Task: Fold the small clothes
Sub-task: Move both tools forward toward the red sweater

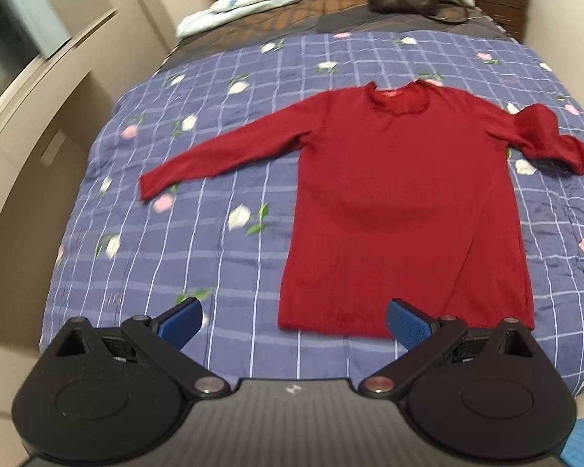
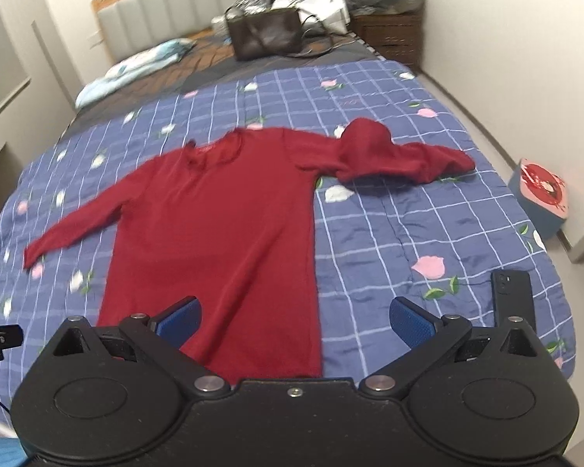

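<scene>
We judge the step in hand to be the first fold, and we do it well by tidying the bunched sleeve [image 2: 401, 159] first: in the right wrist view it lies crumpled at the upper right of the red top [image 2: 214, 210], so we should draw it out flat or lay it straight across the chest before anything else, pinching only one layer near the cuff and keeping the blue checked quilt [image 2: 408, 233] out of the grip. The other sleeve [image 1: 222, 151] runs out smooth toward the left of the left wrist frame and can simply be carried over the body. The red top [image 1: 401, 202] lies face up and spread in the middle of the quilt [image 1: 214, 253], neck toward the top of the frame, hem nearest us. Our left gripper [image 1: 294, 321] has its blue fingers wide apart and holds nothing; the hem's left corner sits between them low in the frame, though we cannot tell whether they touch the cloth. Our right gripper [image 2: 294, 321] is likewise spread and empty, the hem's right part showing between its fingers. A dark phone [image 2: 512, 299] rests on the quilt at lower right, clear of the top.
</scene>
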{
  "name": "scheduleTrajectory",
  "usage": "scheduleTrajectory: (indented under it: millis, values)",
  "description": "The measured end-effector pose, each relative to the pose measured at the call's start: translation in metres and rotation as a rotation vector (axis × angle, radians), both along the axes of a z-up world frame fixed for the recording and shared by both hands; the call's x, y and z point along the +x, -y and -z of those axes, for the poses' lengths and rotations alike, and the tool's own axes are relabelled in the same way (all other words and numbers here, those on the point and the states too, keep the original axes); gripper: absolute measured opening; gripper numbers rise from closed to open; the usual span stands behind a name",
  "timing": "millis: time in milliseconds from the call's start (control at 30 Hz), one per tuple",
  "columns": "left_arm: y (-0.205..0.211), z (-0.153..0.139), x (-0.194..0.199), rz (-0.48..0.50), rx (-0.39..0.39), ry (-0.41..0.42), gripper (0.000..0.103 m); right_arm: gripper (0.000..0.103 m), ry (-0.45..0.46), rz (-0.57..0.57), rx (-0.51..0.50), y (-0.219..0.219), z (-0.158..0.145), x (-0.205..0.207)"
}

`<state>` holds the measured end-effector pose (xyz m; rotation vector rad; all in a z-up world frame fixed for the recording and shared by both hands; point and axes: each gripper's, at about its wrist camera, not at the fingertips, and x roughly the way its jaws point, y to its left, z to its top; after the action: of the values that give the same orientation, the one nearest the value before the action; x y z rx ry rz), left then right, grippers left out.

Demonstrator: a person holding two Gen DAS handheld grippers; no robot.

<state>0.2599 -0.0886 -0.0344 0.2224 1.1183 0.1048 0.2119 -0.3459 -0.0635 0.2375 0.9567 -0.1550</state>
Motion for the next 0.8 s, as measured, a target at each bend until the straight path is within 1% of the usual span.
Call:
scheduleTrajectory:
  millis: [100,267,400,567,667,800]
  values:
    - [-0.008,0.002,0.022,0.056,-0.011,-0.005,0.103,0.103,0.024,0.046,0.002,-0.014,-0.004,0.005]
    - [-0.014,0.009,0.051,0.137,-0.034,-0.023,0.103,0.103,0.044,0.079,-0.018,-0.03,-0.011,0.004]
    - [-0.01,0.015,0.067,0.185,-0.054,-0.038,0.103,0.103,0.058,0.141,-0.046,-0.026,-0.016,0.001]
    - [0.0,0.024,0.075,0.229,-0.063,-0.062,0.103,0.103,0.03,0.194,-0.046,-0.017,-0.011,-0.003]
    - [0.01,0.026,0.079,0.246,-0.058,-0.07,0.103,0.103,0.023,0.206,-0.045,-0.01,-0.008,-0.001]
    - [0.021,0.03,0.086,0.244,-0.049,-0.077,0.103,0.103,0.015,0.196,-0.037,0.0,0.0,0.01]
